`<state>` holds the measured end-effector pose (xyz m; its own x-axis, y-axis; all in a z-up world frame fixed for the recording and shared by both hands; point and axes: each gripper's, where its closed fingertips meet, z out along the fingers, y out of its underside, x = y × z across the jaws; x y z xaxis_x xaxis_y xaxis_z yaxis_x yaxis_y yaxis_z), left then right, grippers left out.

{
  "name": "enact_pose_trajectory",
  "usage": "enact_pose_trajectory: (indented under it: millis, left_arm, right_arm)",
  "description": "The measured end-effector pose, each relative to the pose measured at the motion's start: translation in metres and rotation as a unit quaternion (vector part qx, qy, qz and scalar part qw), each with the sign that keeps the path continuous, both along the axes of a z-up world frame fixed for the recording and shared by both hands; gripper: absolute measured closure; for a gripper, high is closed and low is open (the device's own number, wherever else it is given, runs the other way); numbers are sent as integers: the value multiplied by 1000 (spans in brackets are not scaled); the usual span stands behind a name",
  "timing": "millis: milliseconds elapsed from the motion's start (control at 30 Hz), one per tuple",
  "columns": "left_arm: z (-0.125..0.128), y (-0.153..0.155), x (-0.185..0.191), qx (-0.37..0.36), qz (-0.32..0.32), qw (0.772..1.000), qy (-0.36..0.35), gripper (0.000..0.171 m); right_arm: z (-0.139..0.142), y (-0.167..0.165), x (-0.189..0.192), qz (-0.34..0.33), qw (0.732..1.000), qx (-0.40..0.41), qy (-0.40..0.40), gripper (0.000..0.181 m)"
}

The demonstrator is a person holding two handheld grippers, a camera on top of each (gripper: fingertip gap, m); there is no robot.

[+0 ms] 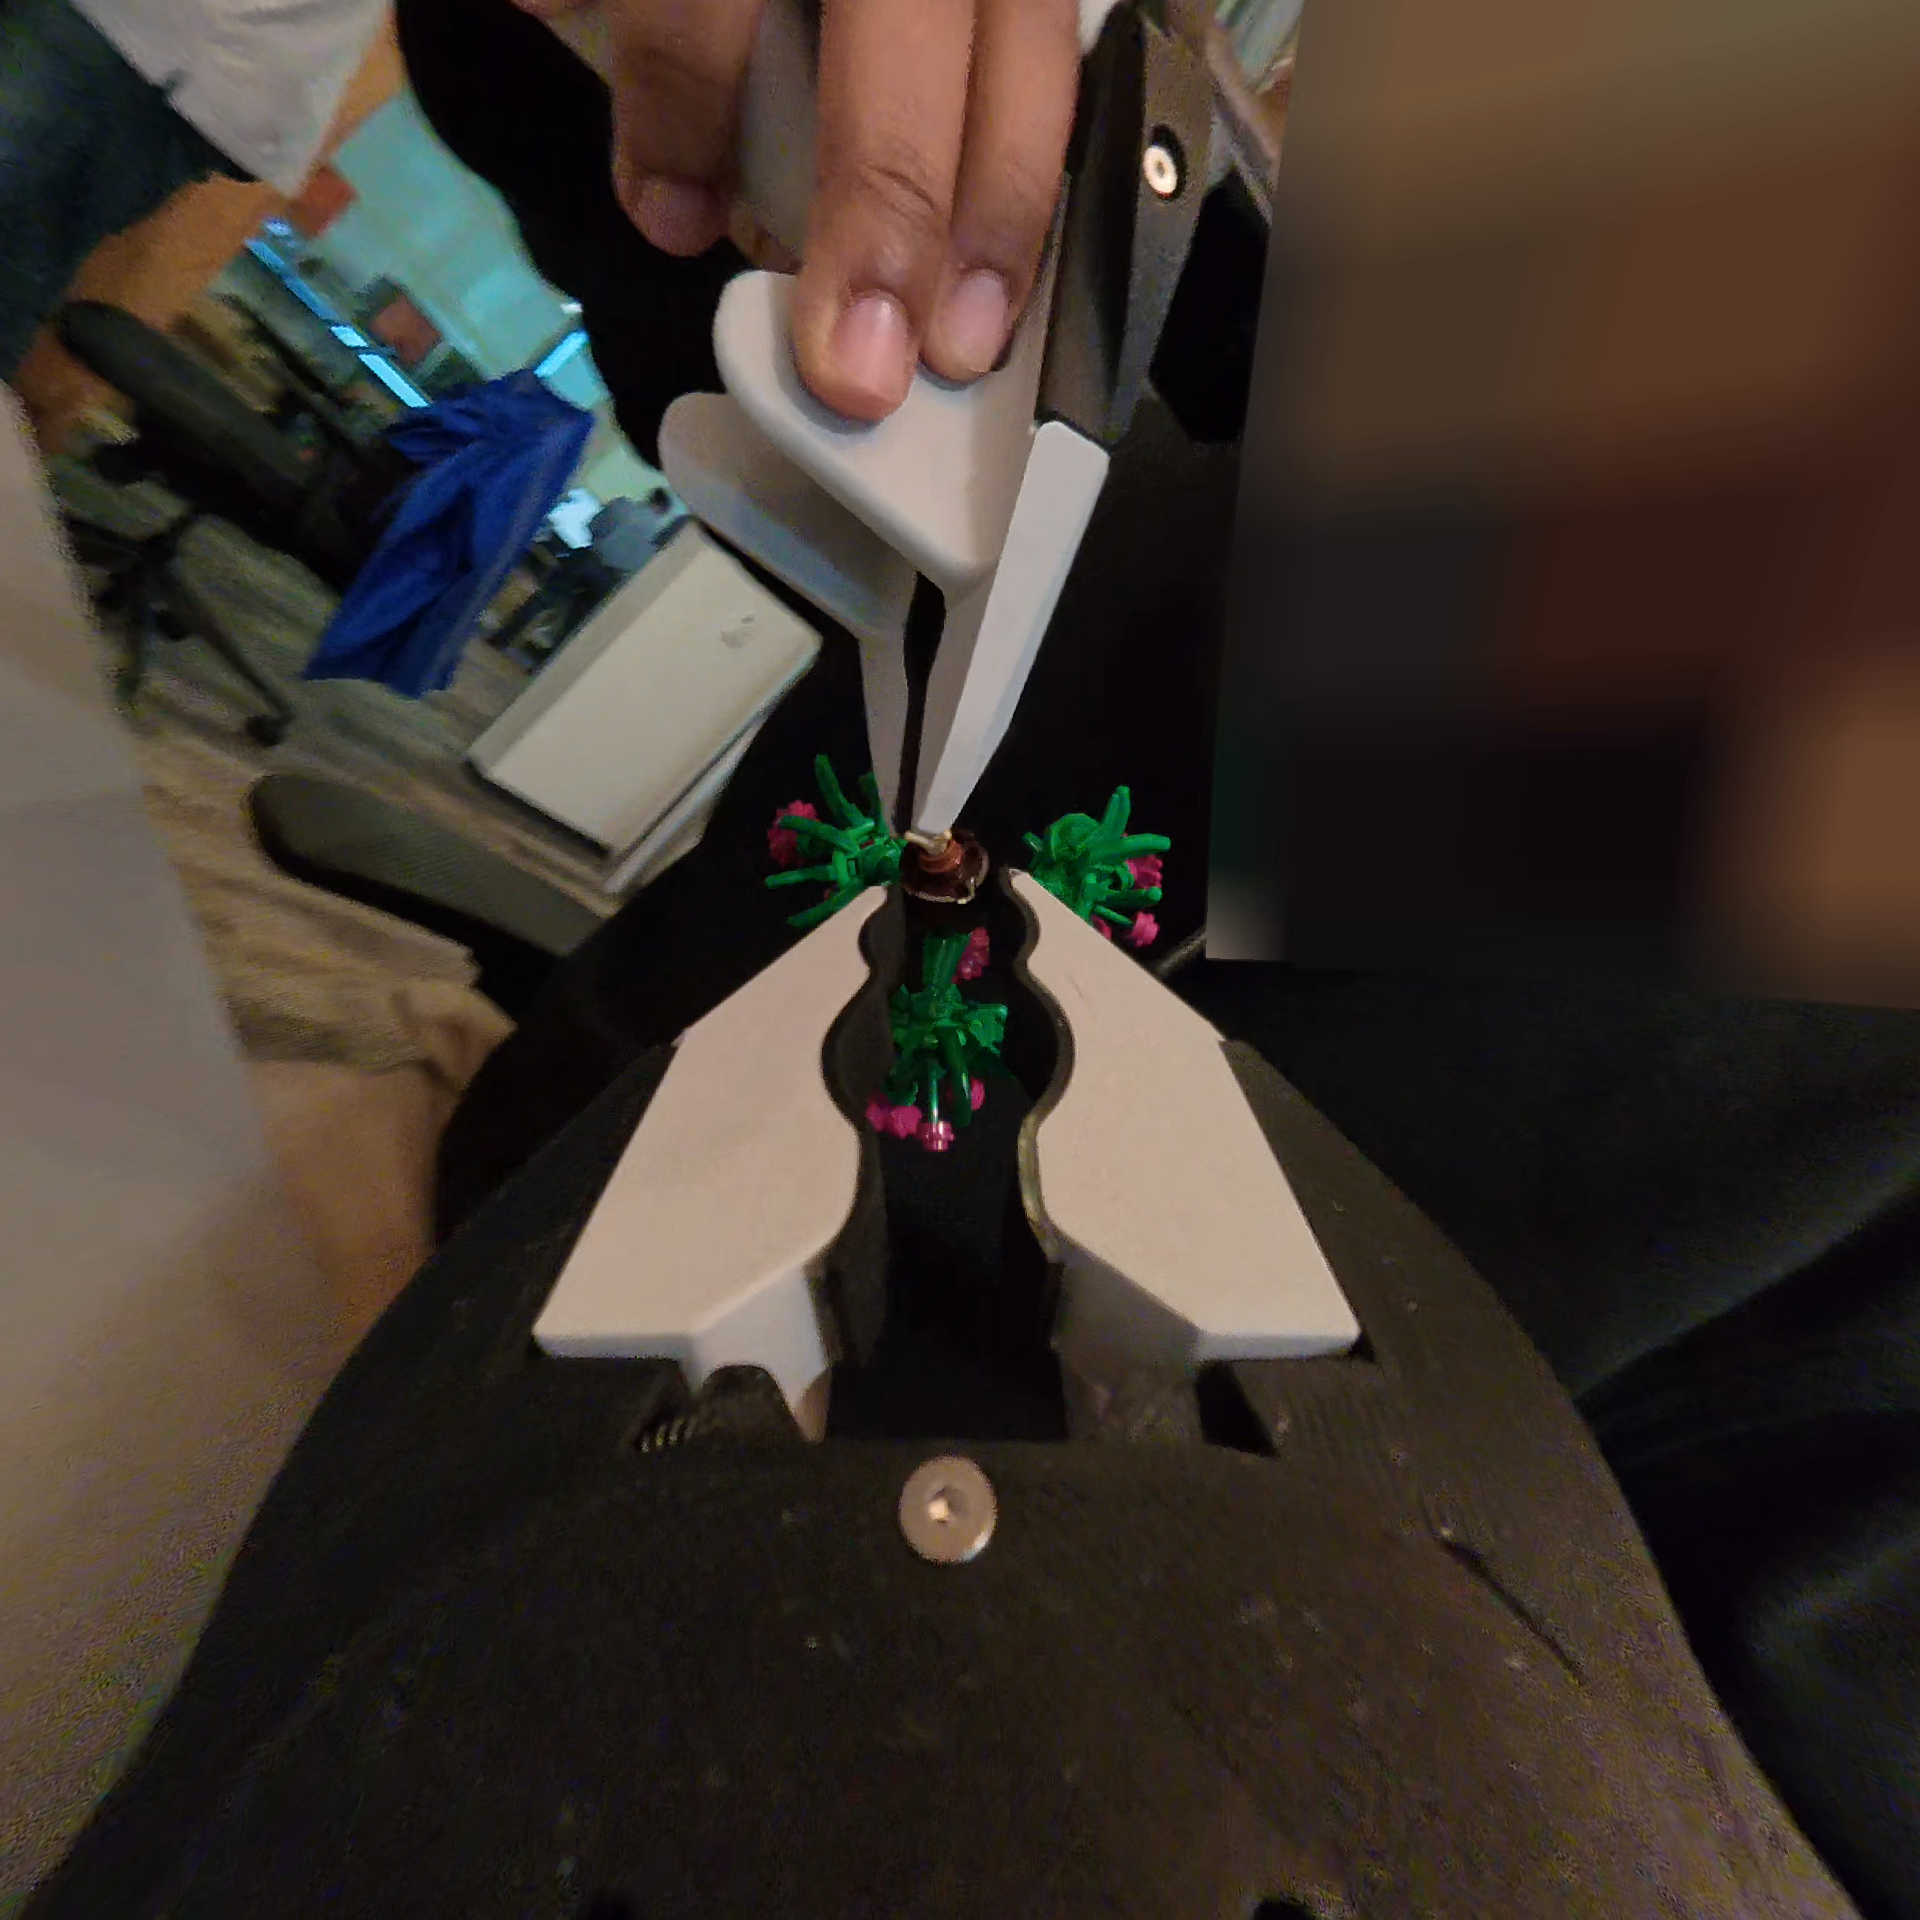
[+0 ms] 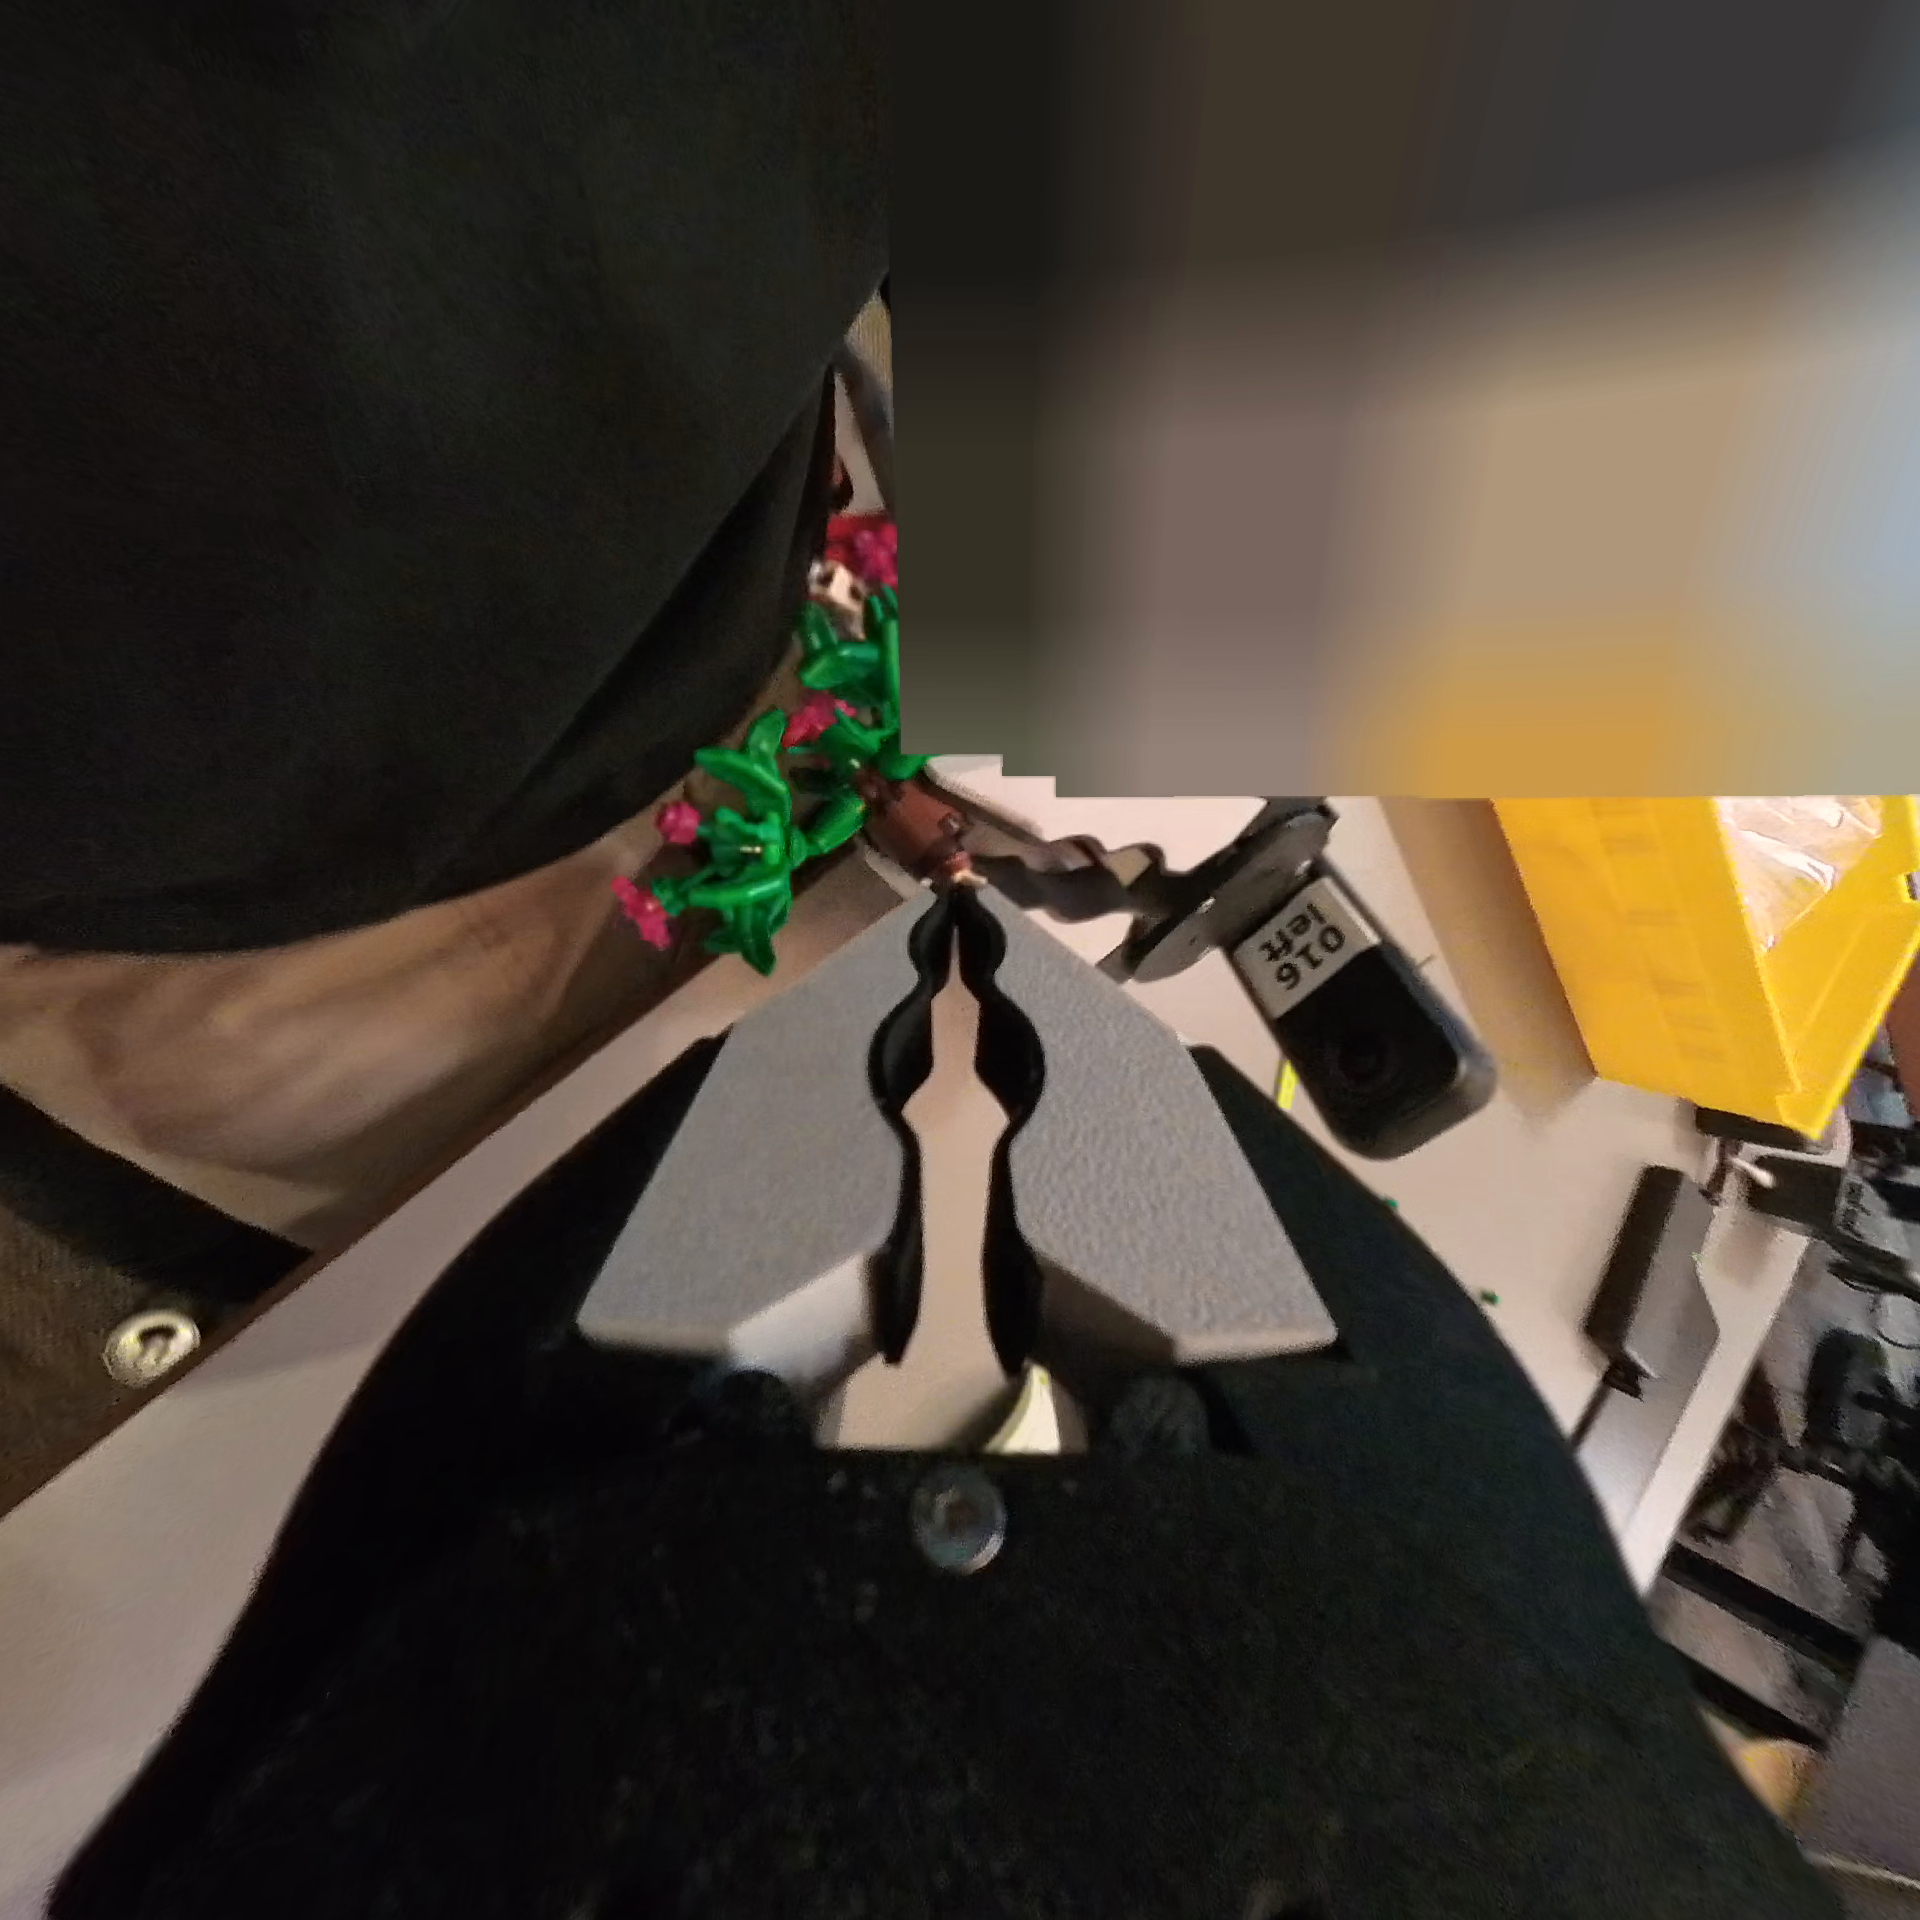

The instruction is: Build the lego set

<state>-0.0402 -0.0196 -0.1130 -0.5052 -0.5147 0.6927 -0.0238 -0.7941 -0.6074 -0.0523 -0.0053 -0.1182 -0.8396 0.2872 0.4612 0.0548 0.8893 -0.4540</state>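
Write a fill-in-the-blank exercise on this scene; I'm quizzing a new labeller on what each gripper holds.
1. The lego plant has ___ leaves.
2. The left tongs grip the plant by its ___ stem.
3. The right tongs are ___ on a small pale piece at the stem's tip.
4. The bin in the right wrist view is ___.
Missing words: green; brown; shut; yellow.

Dim, warm indoor light. Wide-angle bending at frame edges. Background chair (image 1: 156,416) soft, smeared. Left tool (image 1: 943,883) sharp; yellow bin (image 2: 1704,935) overbright.
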Motion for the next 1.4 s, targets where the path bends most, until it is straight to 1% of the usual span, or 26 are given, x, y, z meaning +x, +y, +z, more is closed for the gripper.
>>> enact_pose_trajectory:
  millis: [133,267,333,500,600,700,867,967,1267,1400]
  left_arm:
    - [11,-11,-3,-35,-58,997,-45,160]
    - [16,-20,-6,-53,-103,991,-69,160]
    - [16,-21,-6,-63,-117,988,-73,160]
    - [8,-21,-1,-84,-129,986,-61,160]
    - [10,-19,-1,-85,-126,986,-69,160]
    - [9,-14,-2,-96,-115,986,-70,161]
    - [8,-15,4,-99,-117,986,-67,161]
    - [6,-8,4,-116,-102,986,-68,161]
    - [-1,-2,10,-124,-82,988,-38,161]
    - [-5,-5,15,-98,-68,993,6,161]
  right_arm:
    - [10,-10,0,19,999,-44,-15,181]
    - [14,-20,-2,51,995,-82,-38,181]
    - [14,-21,-2,64,992,-95,-51,181]
    - [6,-22,4,86,985,-119,-92,181]
    - [8,-21,3,85,983,-137,-88,181]
    - [8,-16,2,79,985,-129,-81,181]
    - [6,-19,7,85,984,-125,-94,181]
    - [5,-12,7,74,986,-119,-90,181]
    - [-2,-7,14,67,988,-97,-98,181]
    - [-6,-9,16,64,987,-99,-107,181]
